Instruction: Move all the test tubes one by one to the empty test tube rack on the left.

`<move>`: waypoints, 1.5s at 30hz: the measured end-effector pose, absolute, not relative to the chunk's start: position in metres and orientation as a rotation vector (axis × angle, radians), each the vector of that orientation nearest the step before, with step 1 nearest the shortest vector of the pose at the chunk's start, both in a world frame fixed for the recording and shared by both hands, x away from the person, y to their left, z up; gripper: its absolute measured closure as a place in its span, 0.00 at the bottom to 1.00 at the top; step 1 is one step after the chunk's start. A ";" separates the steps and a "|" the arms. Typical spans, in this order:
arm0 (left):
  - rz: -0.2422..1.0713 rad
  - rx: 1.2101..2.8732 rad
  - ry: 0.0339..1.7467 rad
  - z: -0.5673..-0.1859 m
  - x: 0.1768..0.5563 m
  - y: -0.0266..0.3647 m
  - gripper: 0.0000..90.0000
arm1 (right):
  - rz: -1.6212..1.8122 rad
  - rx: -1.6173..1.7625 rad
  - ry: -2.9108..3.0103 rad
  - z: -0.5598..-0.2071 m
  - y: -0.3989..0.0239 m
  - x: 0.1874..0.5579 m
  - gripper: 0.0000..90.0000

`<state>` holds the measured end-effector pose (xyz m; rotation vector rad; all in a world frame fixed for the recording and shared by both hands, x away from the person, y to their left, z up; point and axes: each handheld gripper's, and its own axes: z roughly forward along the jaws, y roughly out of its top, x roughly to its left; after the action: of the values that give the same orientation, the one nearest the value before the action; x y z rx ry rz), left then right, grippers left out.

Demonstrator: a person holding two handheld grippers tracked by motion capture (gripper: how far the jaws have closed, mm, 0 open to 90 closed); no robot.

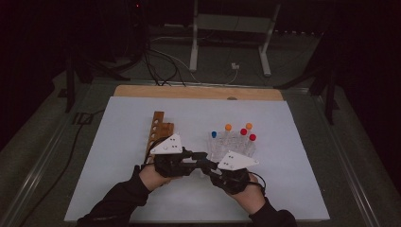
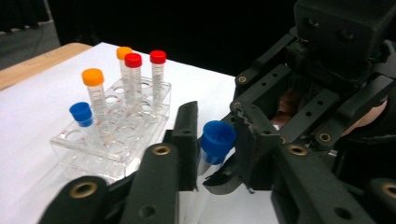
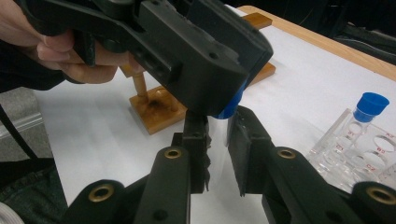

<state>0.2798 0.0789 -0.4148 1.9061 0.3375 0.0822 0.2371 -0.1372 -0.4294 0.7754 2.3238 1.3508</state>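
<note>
A clear tube with a blue cap [image 2: 217, 139] hangs above the white sheet between both grippers. My left gripper [image 2: 216, 133] is shut on the cap, one pad on each side. My right gripper [image 3: 219, 127] is shut on the tube's clear body just below the cap [image 3: 232, 105]. In the high view the left gripper [image 1: 201, 156] and right gripper [image 1: 208, 166] meet tip to tip in front of the clear rack [image 1: 235, 147]. The tube's lower end is hidden by the jaws.
The clear rack [image 2: 112, 150] holds two orange-capped tubes [image 2: 93, 79], two red-capped tubes [image 2: 157, 58] and one blue-capped tube [image 2: 81, 113]. A wooden rack [image 1: 158, 130] lies left of centre on the white sheet [image 1: 118, 142]. A wooden board edge [image 1: 198, 92] runs along the back.
</note>
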 end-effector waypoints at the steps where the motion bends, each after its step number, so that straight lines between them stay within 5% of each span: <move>1: 0.084 1.906 0.337 -0.415 0.280 0.079 0.83 | 1.350 0.779 2.324 -0.429 -0.137 0.237 0.85; 12: 0.122 1.911 0.332 -0.414 0.281 0.080 0.86 | 1.375 0.792 2.323 -0.430 -0.139 0.239 0.84; 16: 0.152 1.912 0.344 -0.411 0.283 0.084 0.86 | 1.411 0.811 2.294 -0.428 -0.142 0.240 0.57; 26: 0.234 1.889 0.399 -0.399 0.298 0.111 0.86 | 1.453 0.795 2.256 -0.427 -0.147 0.244 0.16; 39: 0.354 1.838 0.527 -0.380 0.328 0.154 0.86 | 1.531 0.815 2.228 -0.428 -0.155 0.249 0.14; 45: 0.391 1.816 0.590 -0.375 0.343 0.171 0.86 | 1.530 0.819 2.232 -0.432 -0.158 0.256 0.04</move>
<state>0.3432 0.1710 -0.3754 1.8163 0.5899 0.3912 0.2561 -0.1576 -0.4323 0.8194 2.2322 1.5298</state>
